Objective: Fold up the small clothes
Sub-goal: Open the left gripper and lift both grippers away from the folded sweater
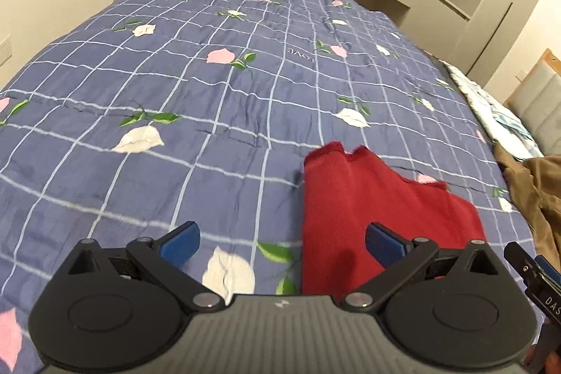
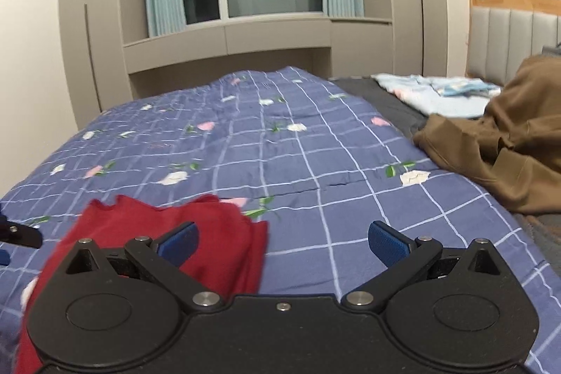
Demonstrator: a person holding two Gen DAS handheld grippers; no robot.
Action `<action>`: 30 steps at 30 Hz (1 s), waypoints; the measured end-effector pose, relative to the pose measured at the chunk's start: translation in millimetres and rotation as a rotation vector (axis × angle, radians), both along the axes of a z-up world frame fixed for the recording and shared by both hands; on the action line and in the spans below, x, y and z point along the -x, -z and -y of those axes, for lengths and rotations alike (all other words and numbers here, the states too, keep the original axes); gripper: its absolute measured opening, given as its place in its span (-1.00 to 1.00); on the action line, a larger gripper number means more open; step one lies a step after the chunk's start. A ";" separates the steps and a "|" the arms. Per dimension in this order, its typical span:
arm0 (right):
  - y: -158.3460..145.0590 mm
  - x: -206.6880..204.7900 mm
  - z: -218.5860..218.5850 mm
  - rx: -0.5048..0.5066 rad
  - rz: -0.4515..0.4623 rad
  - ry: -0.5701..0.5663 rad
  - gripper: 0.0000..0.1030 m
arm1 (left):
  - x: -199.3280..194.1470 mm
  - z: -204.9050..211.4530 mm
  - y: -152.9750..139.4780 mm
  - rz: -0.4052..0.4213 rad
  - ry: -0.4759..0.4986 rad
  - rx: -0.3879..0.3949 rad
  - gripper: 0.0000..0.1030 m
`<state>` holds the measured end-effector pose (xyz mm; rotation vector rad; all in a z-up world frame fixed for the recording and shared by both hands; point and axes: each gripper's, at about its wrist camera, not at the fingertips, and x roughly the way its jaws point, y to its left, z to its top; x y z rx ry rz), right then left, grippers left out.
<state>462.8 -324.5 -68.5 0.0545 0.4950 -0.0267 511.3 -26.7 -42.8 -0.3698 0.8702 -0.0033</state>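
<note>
A red cloth (image 1: pixel 378 209) is seen lying on the quilt (image 1: pixel 210 86), near the front edge of both views. It looks partly folded: layers overlap and the jagged far hem is doubled, though the exact number of folds cannot be told. Its edges are uneven, so the fold is judged not finished or at least not tidied.

The left gripper (image 1: pixel 282 242) is held spread wide, nothing between its blue pads (image 1: pixel 180 242); the cloth sits under and beyond its right finger, and contact cannot be confirmed. The right gripper (image 2: pixel 282 242) is likewise spread and empty, with the cloth (image 2: pixel 168 233) lying below its left finger. The cloth is thus placed between the two grippers, gripped by neither.

A brown garment (image 2: pixel 508 149) is seen crumpled at the right of the bed, unfolded. Light blue items (image 2: pixel 438 93) are lying flat farther back; whether they are folded is unclear.

Judgement: task is early to midway. One piece is partly done and at least the brown piece is left.
</note>
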 end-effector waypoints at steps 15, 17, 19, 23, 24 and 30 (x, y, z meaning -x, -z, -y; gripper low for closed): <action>39.8 78.1 -11.6 0.067 -0.095 -0.007 0.99 | 58.1 18.5 38.5 -0.081 0.096 -0.023 0.99; 48.0 78.5 -2.0 0.000 -0.106 -0.005 0.99 | 59.7 20.4 40.2 -0.080 0.112 -0.047 1.00; 49.5 76.7 0.6 -0.018 -0.116 -0.004 0.99 | 60.7 22.9 39.8 -0.080 0.118 -0.061 1.00; 50.8 77.6 -2.9 0.001 -0.111 -0.007 0.99 | 61.0 23.4 40.5 -0.080 0.114 -0.064 1.00; 51.5 78.1 -2.5 -0.002 -0.111 -0.007 0.99 | 61.7 23.5 40.6 -0.078 0.114 -0.066 1.00; 53.3 75.3 0.9 -0.026 -0.117 -0.011 0.99 | 62.2 25.2 40.7 -0.077 0.113 -0.071 1.00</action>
